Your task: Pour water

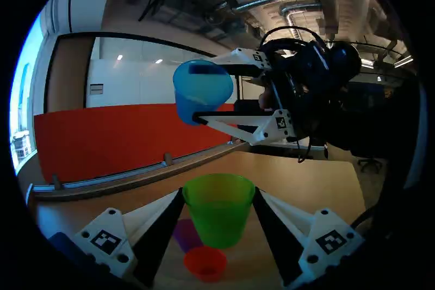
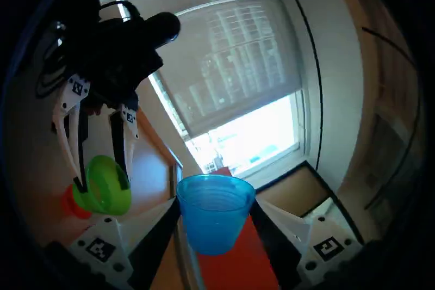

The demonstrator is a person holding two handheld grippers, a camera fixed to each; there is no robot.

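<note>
Clamped in the left hand-held gripper (image 1: 218,197), the green cup (image 1: 219,216) sat low over the bench (image 1: 321,181), mouth up. The right hand-held gripper (image 2: 216,205) gripped the blue cup (image 2: 216,219), which hung well above and beyond it. Pouring well likely meant bringing the blue rim close over the green mouth, then tipping slowly while holding the green cup steady.

- A purple object (image 1: 186,234) on the surface (image 1: 304,181) lies half hidden behind the green cup (image 1: 218,216).
- In the right gripper view, the orange cup (image 2: 69,204) is mostly covered by it.
- Whether the blue cup (image 2: 215,219) holds water cannot be told.
</note>
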